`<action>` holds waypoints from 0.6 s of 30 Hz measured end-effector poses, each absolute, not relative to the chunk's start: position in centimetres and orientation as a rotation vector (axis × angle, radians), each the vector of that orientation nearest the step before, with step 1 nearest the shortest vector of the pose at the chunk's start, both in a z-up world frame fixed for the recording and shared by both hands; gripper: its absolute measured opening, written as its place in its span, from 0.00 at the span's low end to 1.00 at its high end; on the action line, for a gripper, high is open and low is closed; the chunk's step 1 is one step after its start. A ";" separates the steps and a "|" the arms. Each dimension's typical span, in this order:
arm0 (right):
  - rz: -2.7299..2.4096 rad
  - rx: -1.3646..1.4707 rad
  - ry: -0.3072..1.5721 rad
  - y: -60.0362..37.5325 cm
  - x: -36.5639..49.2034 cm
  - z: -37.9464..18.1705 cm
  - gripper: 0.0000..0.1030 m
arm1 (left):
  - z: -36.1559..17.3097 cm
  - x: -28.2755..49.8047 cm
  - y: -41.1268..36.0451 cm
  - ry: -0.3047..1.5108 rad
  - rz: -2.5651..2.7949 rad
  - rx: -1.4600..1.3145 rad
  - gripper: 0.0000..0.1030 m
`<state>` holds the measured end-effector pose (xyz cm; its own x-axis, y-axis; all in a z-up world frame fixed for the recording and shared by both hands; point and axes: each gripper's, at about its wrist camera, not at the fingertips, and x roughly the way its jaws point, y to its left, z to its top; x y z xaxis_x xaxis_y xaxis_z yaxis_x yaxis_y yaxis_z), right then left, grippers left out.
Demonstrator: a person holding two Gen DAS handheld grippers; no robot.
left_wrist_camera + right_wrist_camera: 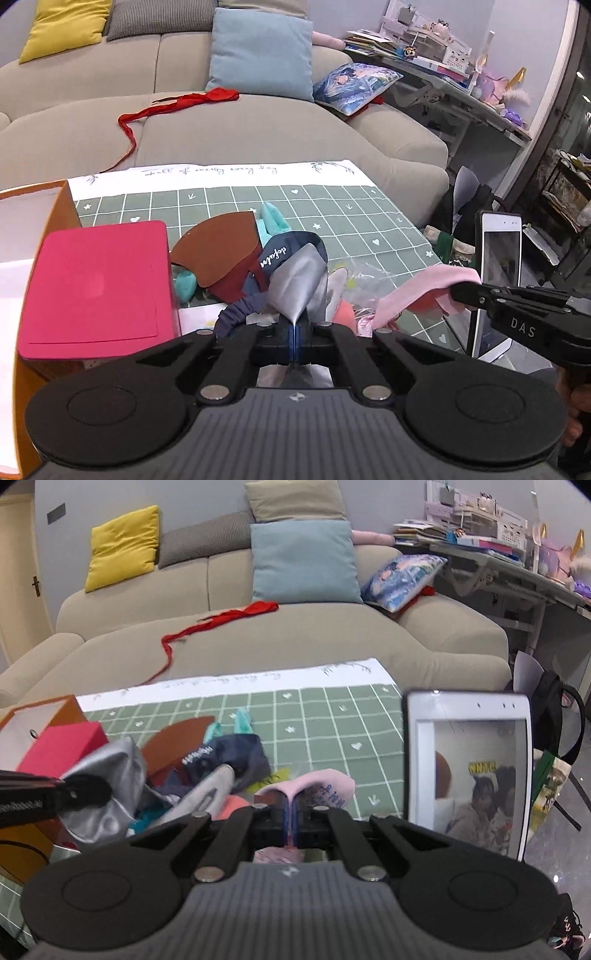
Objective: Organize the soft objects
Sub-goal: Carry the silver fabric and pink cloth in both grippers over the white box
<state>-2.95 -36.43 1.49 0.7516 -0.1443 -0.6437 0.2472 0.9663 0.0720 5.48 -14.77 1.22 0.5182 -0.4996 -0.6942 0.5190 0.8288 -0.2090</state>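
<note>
My left gripper (294,334) is shut on a silver-grey shiny cloth (300,282), lifted over a pile of soft things on the green grid mat (332,210). It also shows in the right wrist view (110,775). My right gripper (291,825) is shut on a pink cloth (317,784), which also shows in the left wrist view (424,290) at the mat's right edge. The pile holds a navy cap (284,251) with a brown brim (218,245), teal plush pieces (271,218) and a clear plastic bag (364,277).
A pink box (96,288) sits in an orange-walled box (62,203) at the left. A white tablet (469,771) stands at the mat's right. Behind is a beige sofa (240,129) with cushions and a red ribbon (177,103). A cluttered desk (461,81) is at the right.
</note>
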 end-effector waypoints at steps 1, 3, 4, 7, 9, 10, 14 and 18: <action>-0.218 0.146 0.680 -36.0 -2.9 2.0 0.00 | 1.4 5.5 -14.7 0.826 -0.609 0.027 0.01; -0.224 0.132 0.665 -35.4 -2.9 2.9 0.00 | 2.0 5.4 -14.6 0.833 -0.602 0.022 0.01; -0.217 0.136 0.660 -35.1 -2.8 3.5 0.00 | 2.2 5.3 -14.4 0.835 -0.596 0.022 0.01; -0.214 0.152 0.654 -34.4 -2.4 5.0 0.00 | 2.9 5.5 -13.8 0.847 -0.559 0.015 0.01; -0.219 0.149 0.647 -33.6 -2.1 6.1 0.00 | 3.3 5.6 -13.1 0.861 -0.547 -0.002 0.01; -0.212 0.148 0.644 -33.2 -1.8 6.6 0.00 | 3.6 5.7 -12.7 0.862 -0.545 -0.016 0.01; -0.167 0.139 0.599 -31.2 -1.3 9.3 0.00 | 4.8 5.8 -11.4 0.825 -0.518 -0.034 0.01; -0.106 0.132 0.559 -28.6 -0.6 12.0 0.00 | 6.2 6.0 -9.6 0.802 -0.485 -0.074 0.01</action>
<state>-0.55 -28.60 12.01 0.8426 -0.0644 -0.5347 0.1363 0.9860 0.0960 5.99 -9.57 6.21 0.5925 -0.4439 -0.6722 0.3891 0.8884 -0.2436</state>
